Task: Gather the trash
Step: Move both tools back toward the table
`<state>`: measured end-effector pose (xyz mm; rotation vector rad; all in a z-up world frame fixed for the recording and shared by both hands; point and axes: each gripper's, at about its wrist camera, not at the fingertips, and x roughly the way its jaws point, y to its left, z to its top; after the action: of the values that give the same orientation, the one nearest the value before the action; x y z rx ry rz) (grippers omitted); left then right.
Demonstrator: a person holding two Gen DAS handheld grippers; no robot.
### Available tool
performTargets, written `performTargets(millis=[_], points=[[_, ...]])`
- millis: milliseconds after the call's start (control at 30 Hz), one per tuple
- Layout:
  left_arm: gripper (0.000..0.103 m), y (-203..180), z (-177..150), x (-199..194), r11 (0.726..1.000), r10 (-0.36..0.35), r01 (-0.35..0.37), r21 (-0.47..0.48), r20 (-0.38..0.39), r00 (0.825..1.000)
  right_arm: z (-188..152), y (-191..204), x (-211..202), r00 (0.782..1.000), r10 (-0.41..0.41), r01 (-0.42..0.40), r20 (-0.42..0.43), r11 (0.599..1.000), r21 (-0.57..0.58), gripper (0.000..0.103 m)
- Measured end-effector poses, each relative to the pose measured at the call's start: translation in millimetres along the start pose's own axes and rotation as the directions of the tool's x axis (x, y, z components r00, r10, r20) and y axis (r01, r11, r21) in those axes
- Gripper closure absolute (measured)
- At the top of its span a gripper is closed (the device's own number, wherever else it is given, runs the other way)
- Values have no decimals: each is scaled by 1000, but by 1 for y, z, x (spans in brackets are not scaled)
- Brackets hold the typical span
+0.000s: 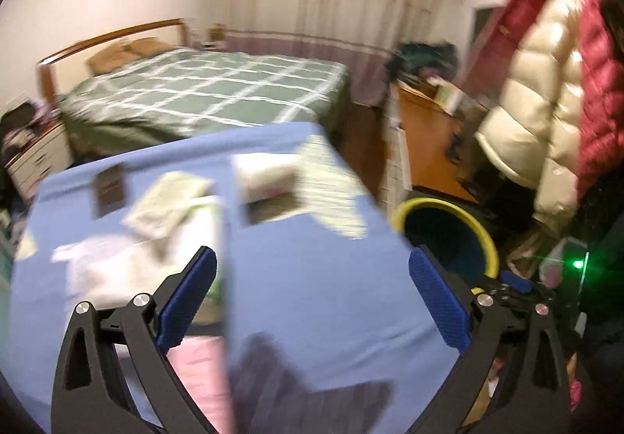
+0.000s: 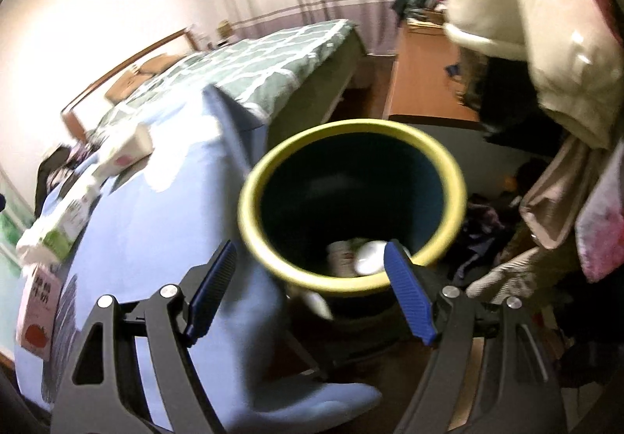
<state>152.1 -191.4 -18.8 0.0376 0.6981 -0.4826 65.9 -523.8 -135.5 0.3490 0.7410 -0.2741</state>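
A: Starting nearest the bin (image 2: 353,206), what are the two grippers doing?

B: The right gripper (image 2: 310,284) hangs just above the bin's yellow rim, its fingers (image 2: 409,299) spread with nothing between them; I'd guess it sits there because that's the drop spot. Some pale trash (image 2: 357,256) already lies at the bottom of the bin.

A: And the left one?

B: The left gripper (image 1: 312,297) is over the blue-covered counter (image 1: 331,297) beside the bin, fingers (image 1: 187,301) released wide and empty, probably lined up for the next pick.

A: What is left to collect?

B: Farther from the bin, blurred cartons and wrappers (image 1: 171,204) lie scattered on the counter, including a white box (image 1: 267,176) and a green-and-white milk carton (image 2: 66,223). Beyond those is only the green checked bed (image 1: 210,91)
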Motion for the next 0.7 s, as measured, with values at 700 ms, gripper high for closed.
performTargets(millis=[700], points=[[6,257,-88,-24,890,411,-389,-239,46,911,6,261,-2,933,349,-357,-90,858,-370,29]])
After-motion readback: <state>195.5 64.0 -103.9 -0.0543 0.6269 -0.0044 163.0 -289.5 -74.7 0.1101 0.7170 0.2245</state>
